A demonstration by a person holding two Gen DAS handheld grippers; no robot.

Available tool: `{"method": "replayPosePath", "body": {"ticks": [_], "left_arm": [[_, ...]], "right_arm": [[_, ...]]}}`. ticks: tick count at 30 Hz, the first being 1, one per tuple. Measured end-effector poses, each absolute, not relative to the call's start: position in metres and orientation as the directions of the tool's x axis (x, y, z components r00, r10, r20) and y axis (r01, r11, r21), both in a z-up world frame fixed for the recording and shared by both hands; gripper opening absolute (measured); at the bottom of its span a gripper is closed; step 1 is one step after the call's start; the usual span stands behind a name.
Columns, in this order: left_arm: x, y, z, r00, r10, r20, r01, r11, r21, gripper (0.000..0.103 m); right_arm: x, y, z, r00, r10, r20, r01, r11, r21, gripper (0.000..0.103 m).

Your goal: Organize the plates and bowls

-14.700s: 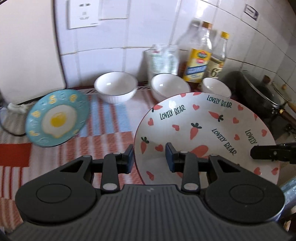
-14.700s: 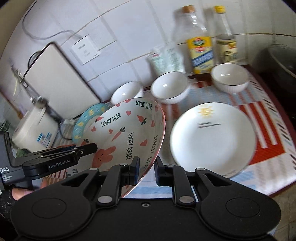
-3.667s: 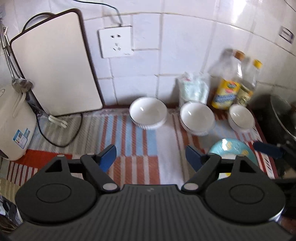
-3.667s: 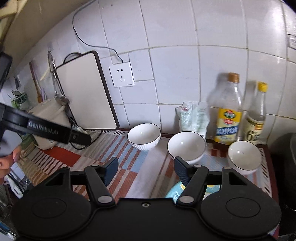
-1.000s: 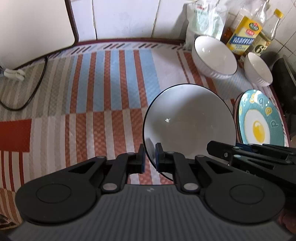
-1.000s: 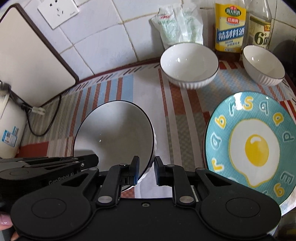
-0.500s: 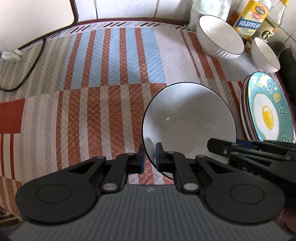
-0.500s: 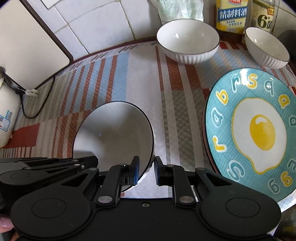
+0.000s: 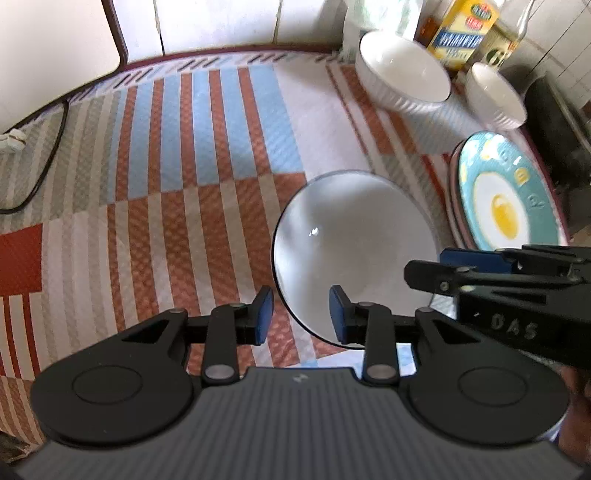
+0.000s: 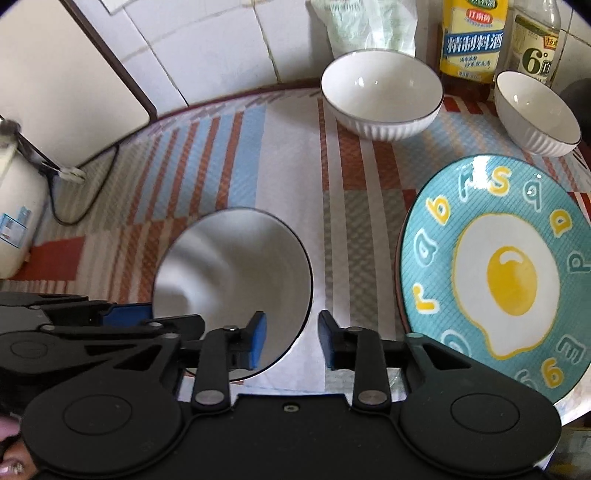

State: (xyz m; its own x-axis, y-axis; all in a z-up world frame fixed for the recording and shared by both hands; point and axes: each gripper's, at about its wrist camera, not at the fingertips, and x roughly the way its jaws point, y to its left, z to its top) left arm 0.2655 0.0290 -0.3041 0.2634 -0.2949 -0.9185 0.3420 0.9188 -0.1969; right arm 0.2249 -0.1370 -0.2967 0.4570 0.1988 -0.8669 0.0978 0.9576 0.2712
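Bowl (image 9: 354, 254) rim between parted jaws

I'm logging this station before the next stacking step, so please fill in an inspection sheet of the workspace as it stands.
Surface: striped mat covers the counter.
Job's things: near bowl sits on the mat; two more bowls, a large one and a small one, stand by the wall; egg plate tops a plate stack.
Clutter: two bottles, a plastic bag.
Grippers: left gripper and right gripper have just been opening; each straddles the near bowl's rim, pads clear.
Cables: black cord on the mat.
Surroundings: tiled wall, white board, white appliance, dark pot.
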Motion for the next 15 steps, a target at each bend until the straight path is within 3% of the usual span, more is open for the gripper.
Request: {"method": "replayPosePath", "body": {"ticks": [6, 15], "left_arm": [[0.268, 0.037, -0.261, 0.338, -0.352, -0.873, 0.357, 0.906, -0.227, 0.036], [0.280, 0.024, -0.198, 0.530, -0.388, -0.754, 0.444, 0.884, -0.144, 0.045]], "right_arm": [[0.214, -0.164, -0.269, 0.568, 0.221, -0.793, 0.081, 0.944, 0.321, 0.047], [0.198, -0.197, -0.231, 0.747, 0.206, -0.632, -0.008, 0.953, 0.301, 0.063]]}}
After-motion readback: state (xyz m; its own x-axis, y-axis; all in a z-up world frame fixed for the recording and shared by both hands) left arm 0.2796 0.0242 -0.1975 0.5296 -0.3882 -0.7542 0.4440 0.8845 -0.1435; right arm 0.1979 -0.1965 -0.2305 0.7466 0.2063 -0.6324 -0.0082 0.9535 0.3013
